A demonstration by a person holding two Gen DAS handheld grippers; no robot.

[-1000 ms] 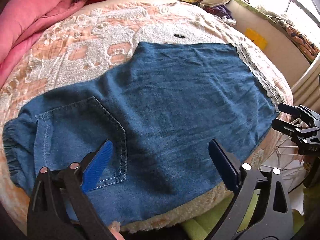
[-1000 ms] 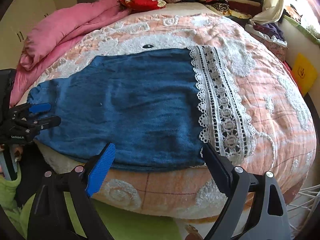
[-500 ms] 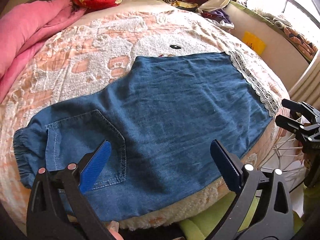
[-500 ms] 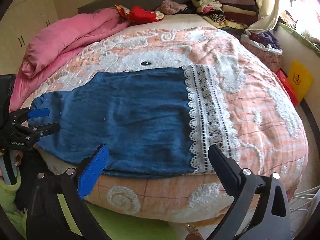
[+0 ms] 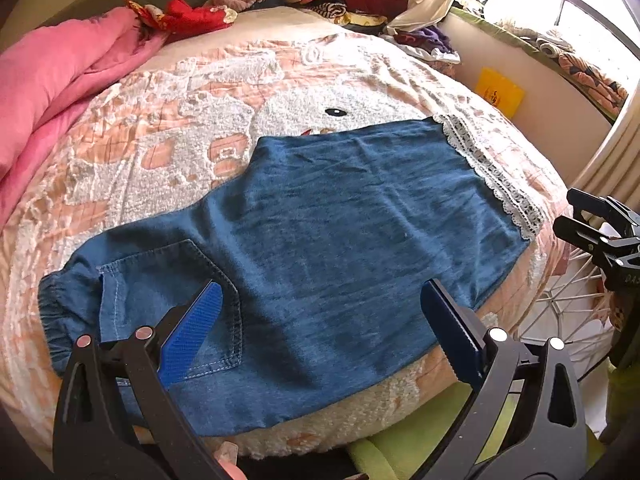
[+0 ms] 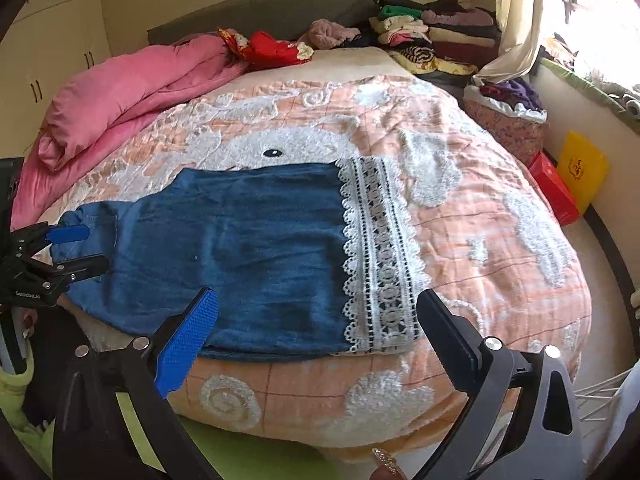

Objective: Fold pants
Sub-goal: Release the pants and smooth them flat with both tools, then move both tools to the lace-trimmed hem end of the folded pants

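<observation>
Blue denim pants (image 5: 328, 240) lie flat on the bed, folded lengthwise, waistband at the left and white lace hem (image 5: 492, 176) at the right. A back pocket (image 5: 168, 288) faces up near the waist. My left gripper (image 5: 320, 324) is open and empty, held above the near edge by the pocket. My right gripper (image 6: 316, 324) is open and empty, above the near edge by the lace hem (image 6: 380, 256) of the pants (image 6: 240, 248). Each gripper shows in the other's view: the right (image 5: 572, 220) and the left (image 6: 76, 248).
The bed has a peach and white quilt (image 6: 460, 200). A pink duvet (image 6: 132, 92) lies at the back left. Stacked clothes (image 6: 432, 36) sit at the back. A yellow box (image 6: 582, 168) and red box (image 6: 554, 188) stand on the floor at the right.
Both grippers have pulled back and risen away from the pants, so more of the bed shows. The pants have not moved. Both stay open.
</observation>
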